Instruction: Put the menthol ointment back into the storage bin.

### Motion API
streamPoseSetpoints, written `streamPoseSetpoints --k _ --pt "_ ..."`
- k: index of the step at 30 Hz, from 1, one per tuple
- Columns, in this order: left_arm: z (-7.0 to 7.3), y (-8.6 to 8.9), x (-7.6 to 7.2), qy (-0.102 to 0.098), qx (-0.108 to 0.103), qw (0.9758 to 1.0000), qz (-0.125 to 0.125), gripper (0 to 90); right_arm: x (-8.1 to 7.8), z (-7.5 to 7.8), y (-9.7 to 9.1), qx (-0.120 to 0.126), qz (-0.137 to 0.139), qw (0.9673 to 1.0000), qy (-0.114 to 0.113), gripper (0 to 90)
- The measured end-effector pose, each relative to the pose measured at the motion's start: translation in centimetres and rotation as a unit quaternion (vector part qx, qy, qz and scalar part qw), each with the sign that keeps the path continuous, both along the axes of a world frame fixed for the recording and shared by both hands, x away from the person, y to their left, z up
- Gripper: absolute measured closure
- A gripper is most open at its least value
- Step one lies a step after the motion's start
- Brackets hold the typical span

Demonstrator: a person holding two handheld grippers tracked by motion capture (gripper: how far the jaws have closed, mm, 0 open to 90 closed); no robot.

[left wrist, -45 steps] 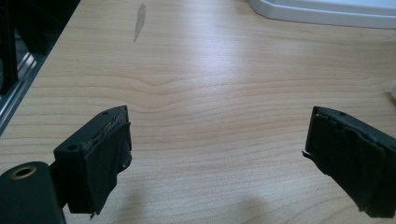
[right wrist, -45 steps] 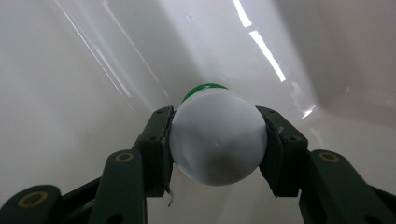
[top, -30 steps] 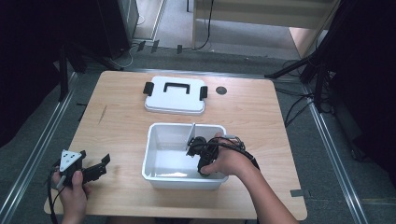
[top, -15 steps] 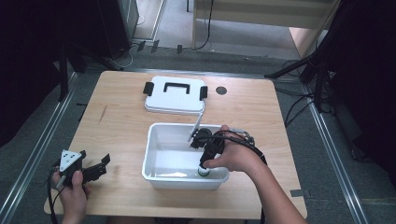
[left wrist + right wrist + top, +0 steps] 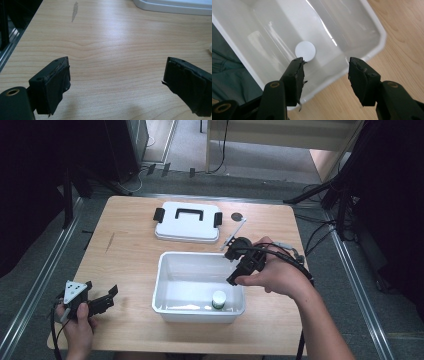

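One small bottle in the tub, both tools empty

One small white-capped bottle stands upright inside the white plastic tub, in the near right corner, close to the front wall. Cap is round, flat and matte; in the right gripper view it reads as a plain white disc on the glossy tub floor. Tub is rectangular with rounded corners, smooth walls, bright streaks of glare.

Right tool hangs above the tub's right rim, apart from the bottle. Its jaws have just been opening; they stand parted with nothing between them, worn black pads facing each other.

Left tool rests at the near left of the bench, released, jaws wide apart over bare wood grain. Grey three-cornered plate on top.

Flat white lid with black handle and two black side clips lies behind the tub, apart from it. Bench is pale wood laminate.
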State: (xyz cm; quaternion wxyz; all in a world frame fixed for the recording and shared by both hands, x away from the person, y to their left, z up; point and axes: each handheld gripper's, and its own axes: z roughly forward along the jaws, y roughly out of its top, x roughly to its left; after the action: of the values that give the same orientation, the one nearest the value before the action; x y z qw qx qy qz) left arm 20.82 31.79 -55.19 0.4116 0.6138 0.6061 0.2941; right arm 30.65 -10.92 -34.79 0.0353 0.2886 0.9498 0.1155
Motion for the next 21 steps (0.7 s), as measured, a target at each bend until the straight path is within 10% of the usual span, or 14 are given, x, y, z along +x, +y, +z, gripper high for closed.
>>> streamPoseSetpoints --k 10,21 --pt "0.0 -0.1 0.0 -0.001 0.002 1.0 0.001 7.9 0.1 -0.2 -5.5 0.01 -0.056 0.9984 -0.007 47.2" --pt "0.0 -0.1 0.0 -0.001 0.003 1.0 0.001 7.9 -0.2 -6.2 -10.0 0.021 -0.103 0.9945 0.005 42.8"
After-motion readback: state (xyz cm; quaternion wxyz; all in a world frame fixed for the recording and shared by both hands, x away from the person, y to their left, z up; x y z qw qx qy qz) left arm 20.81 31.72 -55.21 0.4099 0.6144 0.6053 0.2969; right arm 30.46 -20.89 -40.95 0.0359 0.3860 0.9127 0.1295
